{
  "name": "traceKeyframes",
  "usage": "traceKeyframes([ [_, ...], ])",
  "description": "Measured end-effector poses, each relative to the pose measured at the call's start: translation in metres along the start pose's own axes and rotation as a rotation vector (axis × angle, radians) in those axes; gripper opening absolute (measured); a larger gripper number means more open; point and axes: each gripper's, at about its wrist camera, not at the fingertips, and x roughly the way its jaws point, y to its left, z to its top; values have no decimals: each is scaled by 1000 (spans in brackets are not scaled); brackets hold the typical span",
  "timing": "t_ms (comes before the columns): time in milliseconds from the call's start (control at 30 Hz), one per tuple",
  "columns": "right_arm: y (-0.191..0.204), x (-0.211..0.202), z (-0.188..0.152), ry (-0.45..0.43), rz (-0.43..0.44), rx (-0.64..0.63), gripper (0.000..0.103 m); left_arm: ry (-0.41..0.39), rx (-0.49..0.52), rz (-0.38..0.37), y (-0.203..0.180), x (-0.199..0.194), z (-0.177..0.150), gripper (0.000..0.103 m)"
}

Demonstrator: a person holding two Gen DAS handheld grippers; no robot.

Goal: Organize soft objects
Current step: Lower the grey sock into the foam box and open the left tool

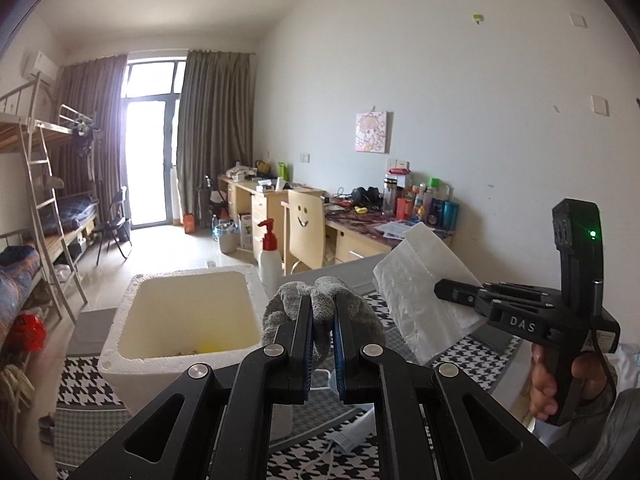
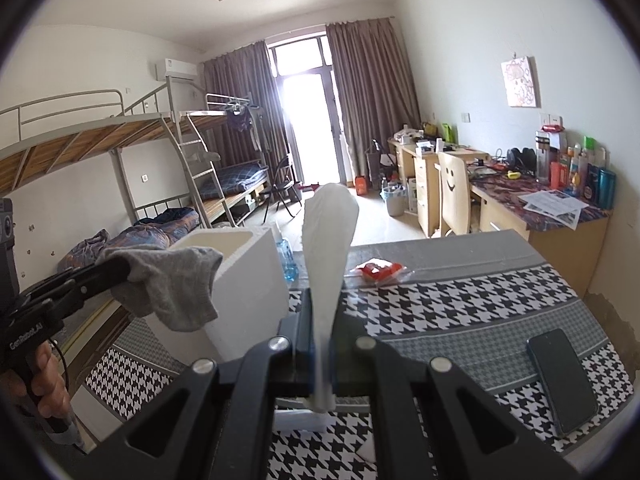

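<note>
Foam box (image 1: 180,320) stands at the left on the houndstooth-covered worktop (image 1: 460,344), mouth open upward; some small items, one of them yellow, lie on its floor, not identifiable. A pump bottle (image 1: 269,258) stands just behind its right wall.

Left tool (image 1: 322,332): jaws closed most of the way on a grey sock (image 1: 320,304), bunched between the pads and bulging to either side. In the right wrist view the sock (image 2: 176,284) hangs limp from the left tool (image 2: 120,276), in the air, near the box's (image 2: 244,280) upper corner but not yet over the opening.

Right tool (image 2: 324,354): jaws nearly shut on a white tissue pack (image 2: 326,248), gripped at its lower end and standing up from the jaws. From the left wrist view the right tool (image 1: 452,292) holds the pack (image 1: 420,288) raised, to the right of the sock and clear of the worktop.

Further right on the worktop: a red-and-white packet (image 2: 380,271) toward the far edge, a phone (image 2: 562,380) near the right edge.

Judgement: both items are lifted and the step in hand is depositing them in the box. Recommended: carry the sock fully over the opening before releasing, so the dangling end does not drape over the rim. Bring the pack in second and lower it inside before opening the jaws. Keep the two tools apart over the box to avoid a clash.
</note>
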Motion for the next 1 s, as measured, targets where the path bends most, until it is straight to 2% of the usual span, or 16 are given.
traceKeyframes([
  [567,11,13,18,-15,54,-5,8,-41,2,67,15,4,23,9],
  [867,17,18,32,-31,75,-18,8,-82,-3,143,28,5,37,9],
  [1000,23,25,37,-30,92,-26,8,-77,-17,165,35,8,36,9],
])
